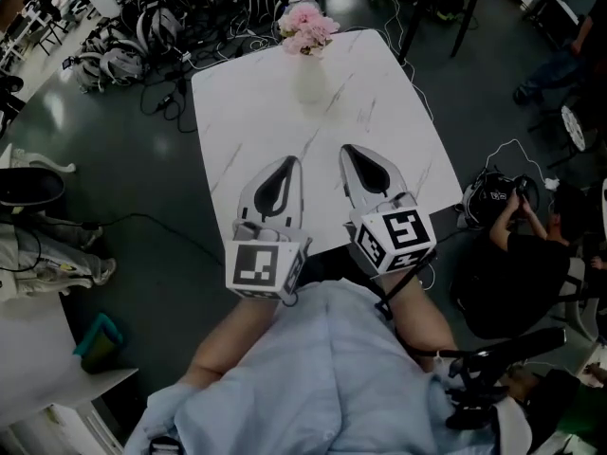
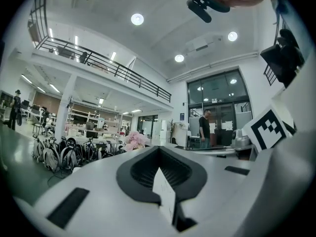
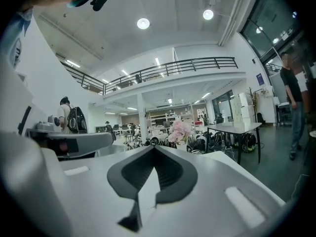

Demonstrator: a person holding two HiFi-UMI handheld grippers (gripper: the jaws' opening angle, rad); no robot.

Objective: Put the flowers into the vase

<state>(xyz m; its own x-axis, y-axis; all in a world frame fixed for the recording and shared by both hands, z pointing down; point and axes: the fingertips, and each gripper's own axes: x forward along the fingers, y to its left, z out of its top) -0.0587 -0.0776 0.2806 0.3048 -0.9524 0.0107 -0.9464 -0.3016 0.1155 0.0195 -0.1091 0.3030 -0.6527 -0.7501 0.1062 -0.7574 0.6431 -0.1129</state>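
Your left gripper (image 1: 290, 163) and right gripper (image 1: 349, 150) cover the near edge of the table (image 1: 256, 112). At the table's far edge the vase (image 1: 308, 81) blurs into the pale top; in both gripper views your jaws hide it beneath the flowers (image 2: 134, 139).

Fingers (image 2: 98, 186) of the left gripper (image 2: 159, 149) meet, pink flowers (image 2: 134, 139) beyond.
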